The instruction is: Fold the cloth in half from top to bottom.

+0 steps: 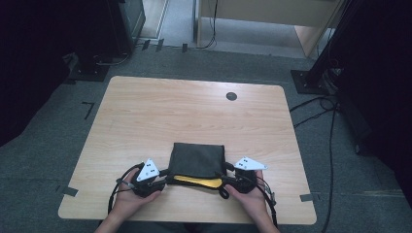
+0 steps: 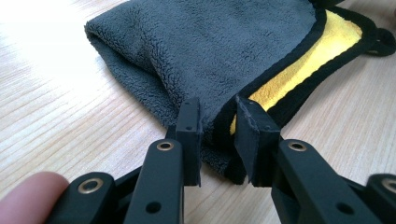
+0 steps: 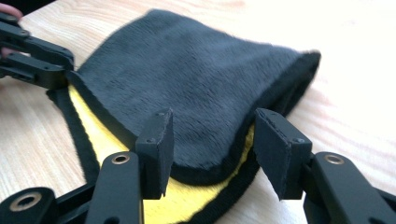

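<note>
Towel (image 1: 198, 159) lies folded at the table's (image 1: 145, 111) near edge, long axis crosswise, grey face up, yellow lining peeking toward the person. Left gripper (image 1: 160, 180) sits at its near-left corner, right gripper (image 1: 228, 182) at its near-right, equally close. Left gripper view: jaws slightly parted around the towel's (image 2: 210, 46) black-hemmed corner, not visibly pinching. Right gripper view: jaws apart, the towel's (image 3: 196, 79) rounded corner between them, pads clear

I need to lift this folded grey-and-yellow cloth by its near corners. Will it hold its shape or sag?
The cloth will probably sag: it is plush fabric whose top layer already curls off the yellow layer. It looks light and should drape between the left gripper and right gripper. The fuzzy pile likely grips well.
</note>
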A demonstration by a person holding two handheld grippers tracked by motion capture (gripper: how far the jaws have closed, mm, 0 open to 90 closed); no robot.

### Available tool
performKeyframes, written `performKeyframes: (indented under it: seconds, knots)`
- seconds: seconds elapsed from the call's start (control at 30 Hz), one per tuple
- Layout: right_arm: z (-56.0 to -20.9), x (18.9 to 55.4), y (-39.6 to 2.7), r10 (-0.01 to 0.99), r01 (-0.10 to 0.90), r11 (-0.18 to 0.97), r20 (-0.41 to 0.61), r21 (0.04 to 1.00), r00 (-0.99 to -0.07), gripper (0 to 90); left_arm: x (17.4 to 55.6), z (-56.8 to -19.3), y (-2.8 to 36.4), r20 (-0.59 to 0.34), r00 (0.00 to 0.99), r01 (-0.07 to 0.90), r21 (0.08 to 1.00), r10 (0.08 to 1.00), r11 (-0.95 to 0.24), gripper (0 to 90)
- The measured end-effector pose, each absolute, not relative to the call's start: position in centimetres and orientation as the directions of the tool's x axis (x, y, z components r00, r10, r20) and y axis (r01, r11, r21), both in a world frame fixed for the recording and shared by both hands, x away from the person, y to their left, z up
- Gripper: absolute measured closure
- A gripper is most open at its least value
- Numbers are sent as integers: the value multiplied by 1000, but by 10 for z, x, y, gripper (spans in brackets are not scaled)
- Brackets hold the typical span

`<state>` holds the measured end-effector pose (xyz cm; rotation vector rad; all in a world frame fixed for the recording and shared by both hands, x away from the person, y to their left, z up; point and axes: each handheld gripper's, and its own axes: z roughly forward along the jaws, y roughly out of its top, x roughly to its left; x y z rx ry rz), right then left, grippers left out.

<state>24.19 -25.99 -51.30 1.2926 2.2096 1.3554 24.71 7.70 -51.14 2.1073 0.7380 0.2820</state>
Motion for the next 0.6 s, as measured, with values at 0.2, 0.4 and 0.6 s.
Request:
performKeyframes:
  seconds: [0.2,0.4,0.6]
  knots:
    - [-516,243,-259,772,588,179,259,789,-581,494,247,-512,77,-62,800,400,796,597,-454,710]
    - [-512,239,-256,743,566,155,282,810,-607,524,247,-512,77,-59,801,396,798,596,-454,712]
    - [-515,239,-252,763,607,164,290,778,-578,592,247,-512,77,-58,801,396,798,596,-454,713]
